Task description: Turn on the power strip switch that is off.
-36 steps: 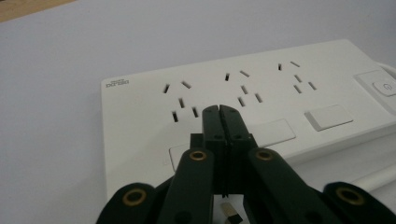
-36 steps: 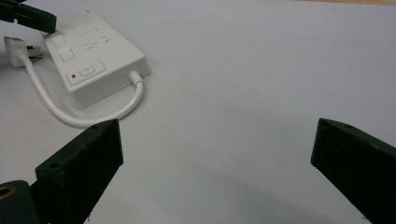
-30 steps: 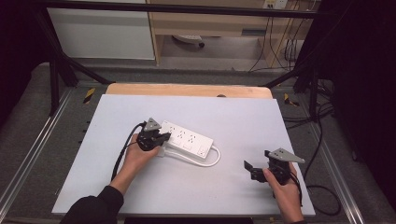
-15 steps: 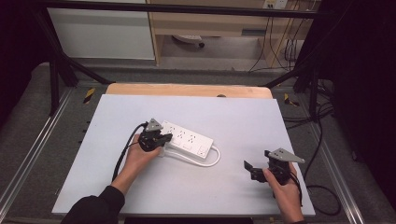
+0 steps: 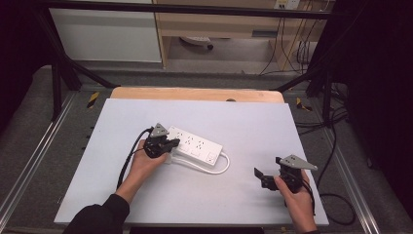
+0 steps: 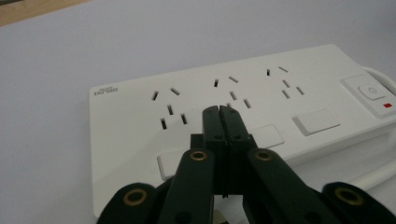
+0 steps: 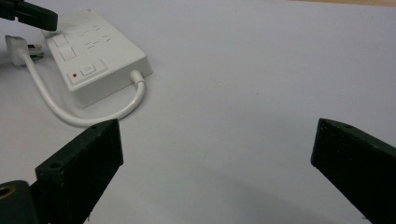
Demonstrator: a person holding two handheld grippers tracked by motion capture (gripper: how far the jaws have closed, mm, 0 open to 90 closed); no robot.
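High view shows nothing shifted since a second ago; our left gripper (image 5: 171, 143) hovers over the power strip (image 5: 197, 146), jaws pressed together with nothing between them, tips above its sockets; our right gripper (image 5: 259, 174) waits well to the right of the strip, jaws wide apart; we judge the cord's plug (image 7: 15, 46), lying beside the strip, still needs handling.

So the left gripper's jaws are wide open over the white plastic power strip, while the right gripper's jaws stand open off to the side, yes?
Not quite: the left gripper has its jaws shut together, tips over the white plastic power strip, as the left gripper view shows. The right gripper does stand open, off to the side.
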